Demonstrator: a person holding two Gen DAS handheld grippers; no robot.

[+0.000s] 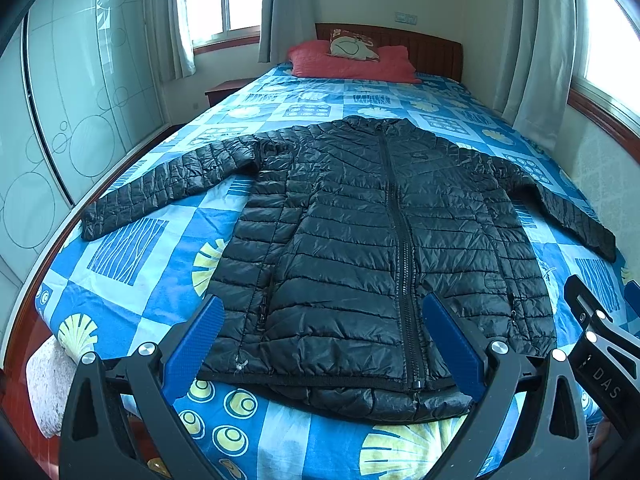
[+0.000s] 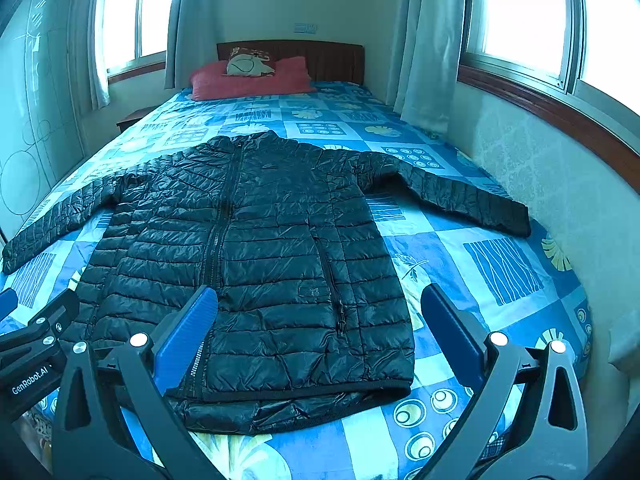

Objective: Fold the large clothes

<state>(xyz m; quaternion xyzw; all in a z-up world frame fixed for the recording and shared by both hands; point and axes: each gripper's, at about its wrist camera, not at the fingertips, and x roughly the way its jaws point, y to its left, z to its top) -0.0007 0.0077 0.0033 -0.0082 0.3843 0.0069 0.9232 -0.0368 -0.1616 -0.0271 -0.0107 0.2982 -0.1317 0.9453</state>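
Black puffer jacket (image 1: 360,240) is laid flat, zipped, sleeves spread, on bed (image 1: 132,292). Left gripper (image 1: 324,344) and right gripper (image 2: 320,328) are held spread, nothing grasped. A sleeve cuff should be pinched first and folded inward.

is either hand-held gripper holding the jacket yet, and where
Nothing is held. The left hand-held gripper and right hand-held gripper are both open above the jacket.

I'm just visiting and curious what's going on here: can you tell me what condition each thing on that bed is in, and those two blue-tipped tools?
Jacket: spread flat, front up, zipped shut, sleeves out sideways, unfolded.
Bedspread: laid smooth over the bed.
Red pillow: lying at the headboard.
Small cushion: resting on the red pillow.
Left gripper: open, holding nothing.
Right gripper: open, holding nothing.
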